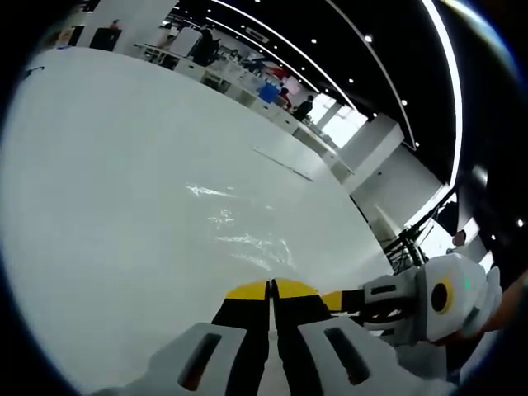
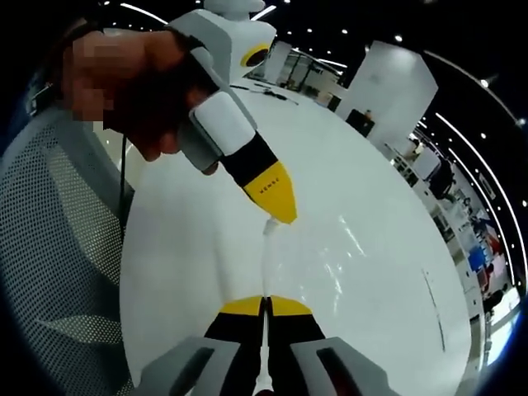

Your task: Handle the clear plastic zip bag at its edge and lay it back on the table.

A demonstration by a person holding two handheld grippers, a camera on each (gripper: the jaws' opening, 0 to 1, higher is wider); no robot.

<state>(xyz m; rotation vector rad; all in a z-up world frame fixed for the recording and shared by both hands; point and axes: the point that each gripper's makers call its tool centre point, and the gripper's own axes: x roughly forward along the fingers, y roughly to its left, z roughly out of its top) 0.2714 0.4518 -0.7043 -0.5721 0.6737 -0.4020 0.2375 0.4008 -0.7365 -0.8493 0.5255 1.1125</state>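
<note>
Clear plastic zip bag [image 1: 235,223] lies spread on the white table [image 1: 99,165], readable mostly by its glare and creases; in the right gripper view the same bag [image 2: 318,260] shows as a faint glossy sheet running away from the jaws. One edge is pulled up off the table into a thin raised strip between the two tools.

Left gripper [image 1: 273,290]: yellow-tipped jaws pressed together with no gap showing; the bag's near edge appears to sit in the seam, though the film is too clear to confirm a pinch from its own view. From the right gripper view the left gripper [image 2: 280,210] comes in from the upper left, held in a person's hand [image 2: 153,107], its yellow tip meeting the raised film, so a hold on the edge looks likely.

Right gripper [image 2: 266,307]: jaws closed on the same edge, the film rising from between the tips. In the left gripper view it [image 1: 342,301] sits just beside the left one.

Judgement: two close grips along one edge keep the limp film taut and flat, so it can be lowered without folding. The body of the bag already rests on the table; only the held edge remains to be laid down.

Beyond: a grey mesh sleeve [image 2: 58,247], distant desks [image 1: 239,78].
</note>
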